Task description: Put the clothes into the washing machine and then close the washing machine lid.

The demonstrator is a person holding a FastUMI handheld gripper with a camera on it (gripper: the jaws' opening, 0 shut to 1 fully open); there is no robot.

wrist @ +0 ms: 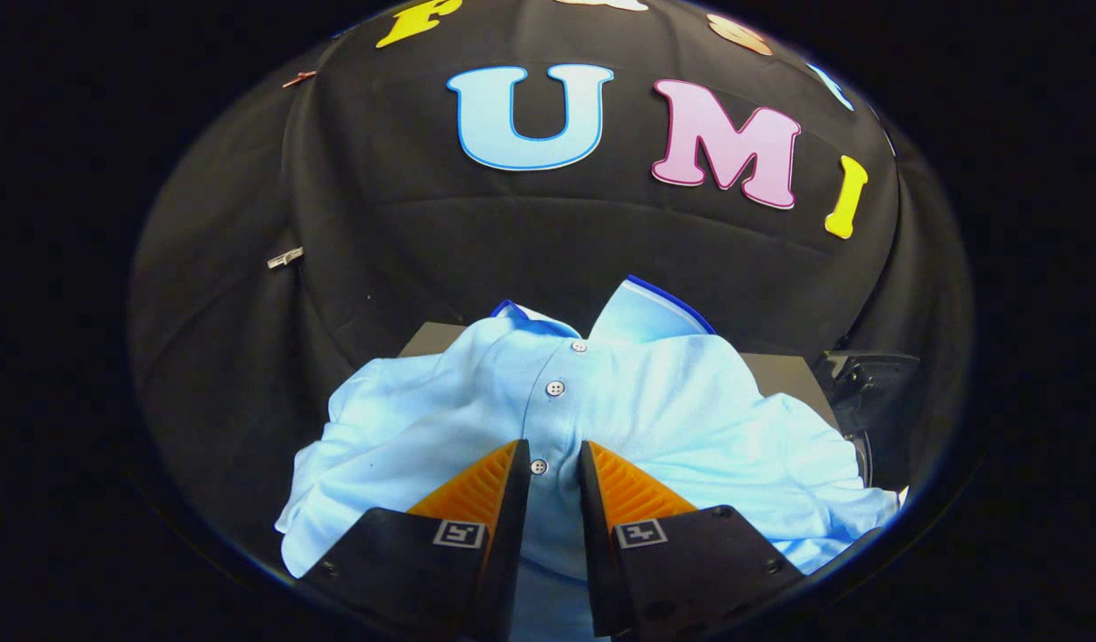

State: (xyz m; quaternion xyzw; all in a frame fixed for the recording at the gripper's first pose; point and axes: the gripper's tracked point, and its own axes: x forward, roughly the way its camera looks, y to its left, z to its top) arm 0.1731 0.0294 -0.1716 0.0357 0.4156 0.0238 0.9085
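A: Any readable label on the shirt (655,401)?
B: None legible. It lies bunched on the dark surface (779,370).
A: The gripper (554,459)?
B: Narrowed, fingers pinching its button placket between them.

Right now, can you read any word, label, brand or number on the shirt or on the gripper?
Shirt: no print, tag or brand shows.
Gripper: each finger carries a square coded marker, which is a pattern, not words or numbers.
The fingers flank the shirt's button strip; whether they press on it, I cannot tell.
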